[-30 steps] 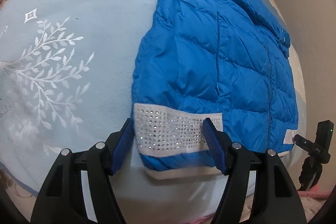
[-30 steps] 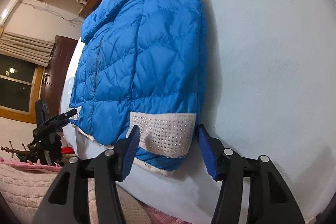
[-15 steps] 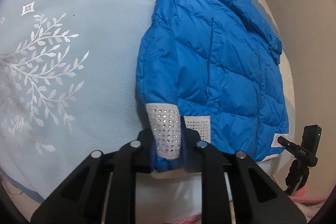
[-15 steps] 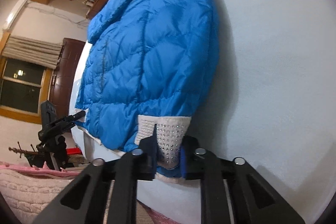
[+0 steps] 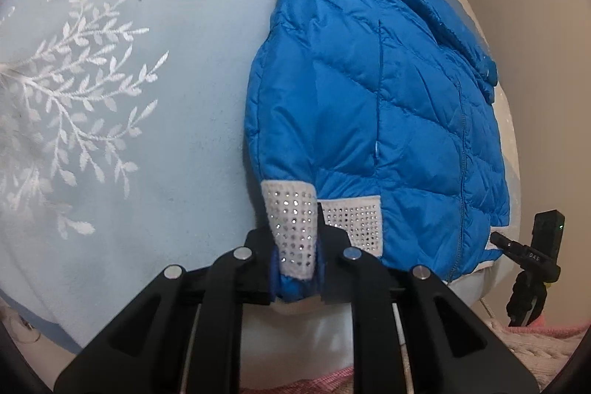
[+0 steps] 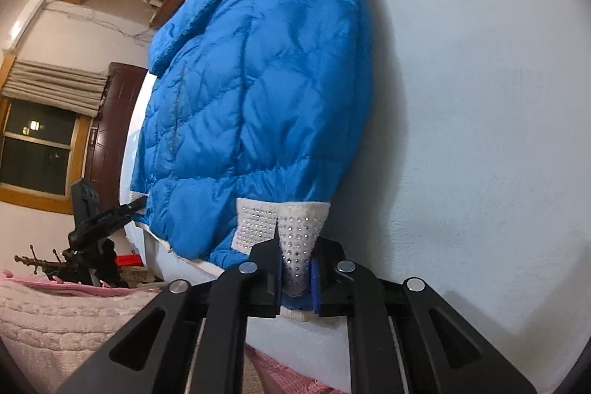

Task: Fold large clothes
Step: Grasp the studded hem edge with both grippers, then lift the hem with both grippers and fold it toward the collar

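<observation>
Pale blue bedding [image 5: 177, 150] embroidered with white leafy branches [image 5: 66, 98] is spread across the bed, with a cream border seen beyond it in the left wrist view. To the right of the embroidery, a blue quilted jacket [image 5: 388, 106] is laid flat on the bedding, its collar at the far end and its hem toward the near edge of the bed. A white band studded with small rhinestones [image 5: 291, 220] is sewn along the hem. This band is bunched up and pinched between the pads of the left gripper [image 5: 295, 268], whose jaws are clenched tightly on it at the jacket's near left corner. Farther right, past the edge of the bed, a small black device on a stand [image 5: 535, 253] is seen against a plain wall.

In the right wrist view, a dark window under a folded blind [image 6: 37, 143] and a dark wooden door are seen at the left, with a pink knitted blanket [image 6: 55, 312] in the lower left corner. The jacket [image 6: 251, 91] is stretched away from the camera, and its studded band [image 6: 295, 231] is gathered and gripped firmly by the right gripper [image 6: 295, 276] at the near right corner. Plain blue bedding [image 6: 480, 120] is spread out to the right.
</observation>
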